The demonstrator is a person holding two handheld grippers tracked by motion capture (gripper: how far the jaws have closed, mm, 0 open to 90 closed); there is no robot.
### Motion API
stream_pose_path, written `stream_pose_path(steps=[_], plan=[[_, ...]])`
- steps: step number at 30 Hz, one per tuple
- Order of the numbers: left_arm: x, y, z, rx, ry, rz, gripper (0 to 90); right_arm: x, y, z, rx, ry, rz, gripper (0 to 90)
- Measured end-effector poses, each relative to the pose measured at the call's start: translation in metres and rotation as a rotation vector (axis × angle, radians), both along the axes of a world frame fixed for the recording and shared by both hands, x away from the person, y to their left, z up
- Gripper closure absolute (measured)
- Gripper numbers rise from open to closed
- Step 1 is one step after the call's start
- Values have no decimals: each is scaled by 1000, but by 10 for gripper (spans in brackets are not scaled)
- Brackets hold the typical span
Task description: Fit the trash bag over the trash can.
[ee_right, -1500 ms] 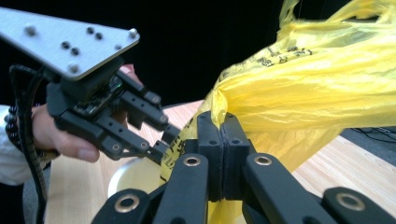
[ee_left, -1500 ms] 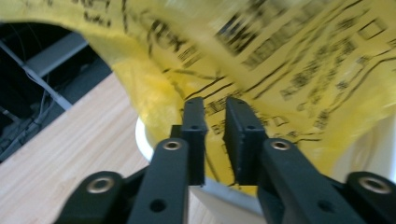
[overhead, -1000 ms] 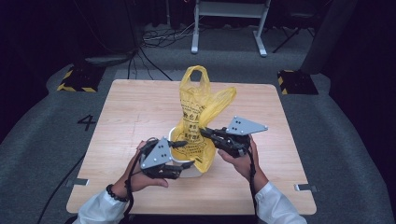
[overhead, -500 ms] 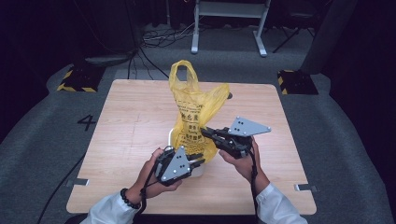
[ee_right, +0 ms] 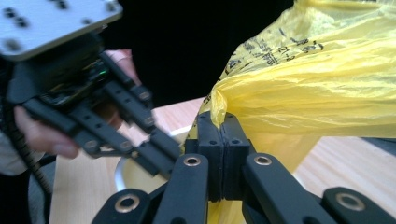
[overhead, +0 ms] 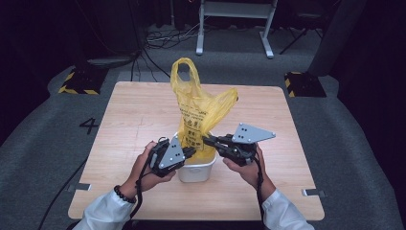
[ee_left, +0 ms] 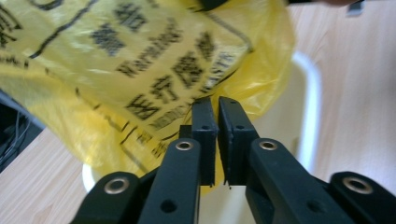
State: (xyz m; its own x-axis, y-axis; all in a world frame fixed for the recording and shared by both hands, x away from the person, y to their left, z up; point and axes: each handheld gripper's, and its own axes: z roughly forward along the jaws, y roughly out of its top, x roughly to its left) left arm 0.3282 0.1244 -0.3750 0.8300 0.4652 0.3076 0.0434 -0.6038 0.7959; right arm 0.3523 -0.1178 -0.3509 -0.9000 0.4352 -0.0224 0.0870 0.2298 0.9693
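A yellow plastic bag (overhead: 198,112) is being fitted into a small white bin (overhead: 196,168) that stands near the front edge of the bench (overhead: 124,124), about midway along it. The bag rises well above the bin's rim, one handle loop standing upright and the other side slumped toward the right edge.

The right tongs (ee_right: 223,122) are clamped on a gathered fold of the bag film, seen pinched between the pads in the right gripper view. The left tongs (ee_left: 217,108) have just been closing and now stand narrow, a slim gap left between the pads; the printed film lies against their tips, but whether any film is caught cannot be told.

The step is judged to be seating the bag as a liner. It would be done well if the film were held on both sides of the rim, drawn outward and down evenly, and kept slack enough not to tear or tip the light bin.

Black Chinese characters are printed on the bag; beneath them "MEDICAL WASTE" can be partly read, blurred.
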Motion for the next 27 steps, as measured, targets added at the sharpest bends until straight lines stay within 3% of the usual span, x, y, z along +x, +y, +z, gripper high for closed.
stream_pose_path(steps=[5,10,12,14,18,22,27], plan=[[12,6,-9,0,37,52,759,0,2,-13,-40,5,6,899],[13,19,-7,-98,54,55,490,3,2,-28,-62,31,0,899],[11,24,-5,-154,70,35,448,3,2,-32,-73,30,-5,899],[8,27,-3,-185,66,31,382,1,2,-35,-73,32,-1,898],[6,27,3,-222,70,-1,391,-3,1,-40,-78,33,6,897],[9,22,5,-169,45,-28,519,-8,3,-44,-94,30,22,893],[14,22,1,-167,63,-60,713,-12,2,-46,-92,33,29,876]])
